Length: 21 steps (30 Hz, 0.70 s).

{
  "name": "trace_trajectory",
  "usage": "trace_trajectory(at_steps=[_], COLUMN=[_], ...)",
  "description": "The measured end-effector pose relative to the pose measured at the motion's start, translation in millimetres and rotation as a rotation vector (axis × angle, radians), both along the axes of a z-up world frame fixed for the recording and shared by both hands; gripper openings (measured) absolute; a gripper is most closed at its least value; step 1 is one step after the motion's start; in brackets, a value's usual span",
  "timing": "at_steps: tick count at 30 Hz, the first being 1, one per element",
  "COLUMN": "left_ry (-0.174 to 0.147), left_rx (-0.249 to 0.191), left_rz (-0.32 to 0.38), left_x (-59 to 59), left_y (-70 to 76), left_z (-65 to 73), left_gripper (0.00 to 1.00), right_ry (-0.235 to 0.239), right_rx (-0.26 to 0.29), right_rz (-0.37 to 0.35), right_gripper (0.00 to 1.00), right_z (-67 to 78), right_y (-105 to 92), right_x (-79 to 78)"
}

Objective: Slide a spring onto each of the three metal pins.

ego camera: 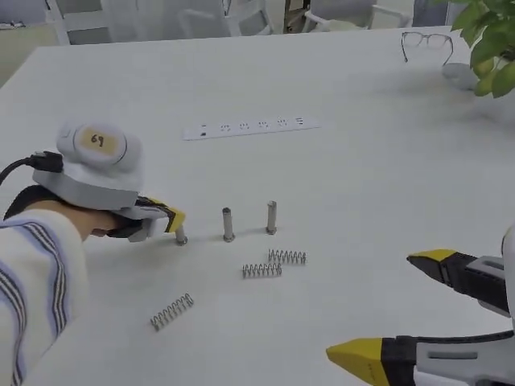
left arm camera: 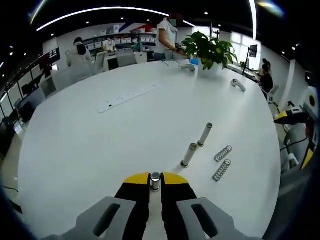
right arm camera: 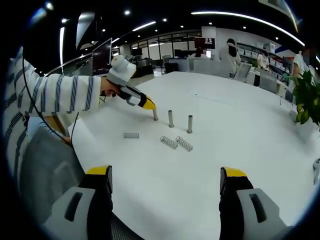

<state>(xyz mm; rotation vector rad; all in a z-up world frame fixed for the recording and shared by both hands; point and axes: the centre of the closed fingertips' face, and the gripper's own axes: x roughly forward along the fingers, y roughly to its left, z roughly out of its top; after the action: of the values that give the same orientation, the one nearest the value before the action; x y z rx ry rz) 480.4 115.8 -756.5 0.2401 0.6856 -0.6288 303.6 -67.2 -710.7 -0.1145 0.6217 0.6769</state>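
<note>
Sleeve, pale with dark stripes, covers the near left corner in the head view. Just past it the left gripper lies low over the white table. Its yellow-tipped jaws are closed on the left pin. In the left gripper view the top of that pin sits pinched between the two jaw tips and touches both. The pin stands upright on the table.

Near and slightly left of it, well apart from the pins, the lone spring lies flat at a slant. To the right of the held pin stands the middle pin, upright and free. Right again is the right pin, also upright, so the three make a short row that runs slightly away to the right. Nearer than the middle and right pins, the near spring and the far spring lie flat side by side, close together but clear of the pins.

Far across the table, a white power strip lies flat. At the far right corner are a pair of glasses and the leaves of a plant.

At the near right, the right gripper hangs above the table well apart from the pins and springs. Its jaws are spread wide with nothing between them.
</note>
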Motion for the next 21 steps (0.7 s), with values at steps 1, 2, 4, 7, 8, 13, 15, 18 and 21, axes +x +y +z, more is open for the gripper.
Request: trace_trajectory(at_steps=[1,2,4,7,8,13,15,18,21], left_ry=[-0.001,0.0,0.013,0.009,0.007,-0.001,0.001,0.0,-0.004], left_rx=[-0.001,-0.002,-0.018,-0.017,-0.013,0.001,-0.006,-0.012,-0.015], left_rz=[0.0,0.0,0.018,0.02,0.018,0.011,0.013,0.021,0.026], left_x=[-0.4,-1.0,-2.7,-3.0,-3.1,-3.3,-3.4,-2.3,-1.2], left_y=[-0.2,-0.2,0.0,1.6,2.1,4.1,4.2,5.1,5.3], left_z=[0.1,0.2,0.2,0.6,0.7,1.1,1.4,2.4,4.2], left_gripper=[0.0,0.0,0.0,0.0,0.0,0.0,0.0,0.0,0.01], right_ry=[0.001,-0.001,0.007,0.009,0.007,-0.002,-0.004,-0.004,-0.007], right_rx=[0.0,0.0,-0.001,0.003,0.005,0.013,0.013,0.014,0.015], right_rz=[0.001,0.002,0.002,-0.006,-0.007,-0.012,-0.013,-0.015,-0.016], right_gripper=[0.87,0.87,0.87,0.88,0.88,0.88,0.87,0.88,0.87], right_z=[-0.2,-0.2,-1.2,-2.2,-2.0,1.0,1.4,1.4,2.1], right_y=[0.6,0.9,1.3,0.8,0.7,0.6,0.3,-0.1,0.0], right_x=[-0.4,-0.5,-1.8,-2.1,-2.0,-0.9,-0.8,-1.2,-1.3])
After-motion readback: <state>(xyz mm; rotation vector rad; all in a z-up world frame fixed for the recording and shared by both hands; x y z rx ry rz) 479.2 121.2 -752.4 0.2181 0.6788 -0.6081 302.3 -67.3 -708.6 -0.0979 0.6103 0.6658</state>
